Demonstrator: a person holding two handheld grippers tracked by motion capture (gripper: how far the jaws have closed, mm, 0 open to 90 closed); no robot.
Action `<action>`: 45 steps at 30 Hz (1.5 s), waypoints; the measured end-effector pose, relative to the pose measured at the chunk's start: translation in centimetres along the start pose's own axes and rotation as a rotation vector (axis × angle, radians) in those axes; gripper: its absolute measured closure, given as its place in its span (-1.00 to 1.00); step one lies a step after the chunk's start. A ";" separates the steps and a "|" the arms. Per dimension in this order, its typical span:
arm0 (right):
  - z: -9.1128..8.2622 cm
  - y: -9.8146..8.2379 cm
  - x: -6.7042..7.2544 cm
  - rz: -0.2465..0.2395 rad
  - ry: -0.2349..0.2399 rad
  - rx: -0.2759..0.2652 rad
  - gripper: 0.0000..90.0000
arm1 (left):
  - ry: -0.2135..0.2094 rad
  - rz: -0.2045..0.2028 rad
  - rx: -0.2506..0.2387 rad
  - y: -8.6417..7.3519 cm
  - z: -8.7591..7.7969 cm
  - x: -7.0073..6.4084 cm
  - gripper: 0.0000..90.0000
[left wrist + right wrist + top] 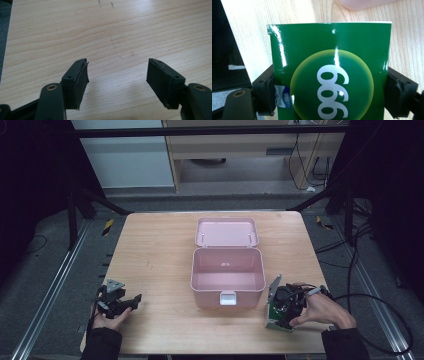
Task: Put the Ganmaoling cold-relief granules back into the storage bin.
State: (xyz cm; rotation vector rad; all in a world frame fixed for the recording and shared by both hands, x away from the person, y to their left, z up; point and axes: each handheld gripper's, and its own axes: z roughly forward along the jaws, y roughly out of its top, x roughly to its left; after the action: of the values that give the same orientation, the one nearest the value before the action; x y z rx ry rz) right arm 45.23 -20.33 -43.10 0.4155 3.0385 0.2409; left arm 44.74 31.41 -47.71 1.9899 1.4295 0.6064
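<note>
Green box (pixel 329 72) stands at the near right of the table (pixel 155 255), clamped on both sides by the right gripper (pixel 286 307). Its face bears "999" in white on a yellow-green disc, seen inverted. Pink case (pixel 228 280) lies open just left of it, lid (pixel 226 232) back. Left gripper (pixel 117 82) rests near left, jaws wide apart, holding nothing.

Surface (pixel 155 255): bare wood open across the left half and the lower centre of the frame; sole obstacle the open pink box (pixel 227 282) at centre, its raised lid (pixel 226 232) walling the upper-centre approach.
</note>
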 end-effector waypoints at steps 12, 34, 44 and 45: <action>-2.1 -0.1 0.5 -0.009 0.016 -0.008 -0.62 | 0.001 0.000 0.000 0.0 0.0 0.0 -0.27; -7.8 0.5 1.3 -0.022 0.006 -0.046 -0.62 | 0.001 0.004 0.002 0.0 0.0 -0.1 -0.27; -10.1 1.5 1.1 -0.046 -0.017 -0.053 -0.62 | 0.000 0.004 0.003 0.0 0.0 -0.1 -0.27; -10.4 1.6 1.1 -0.046 -0.021 -0.051 -0.62 | 0.000 0.004 0.003 0.0 0.0 -0.1 -0.27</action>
State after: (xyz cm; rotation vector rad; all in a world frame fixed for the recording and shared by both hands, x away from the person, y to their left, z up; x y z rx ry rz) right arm 43.67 -20.03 -32.64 0.3424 3.0104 0.3085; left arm 44.74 31.35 -47.71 1.9951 1.4273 0.6062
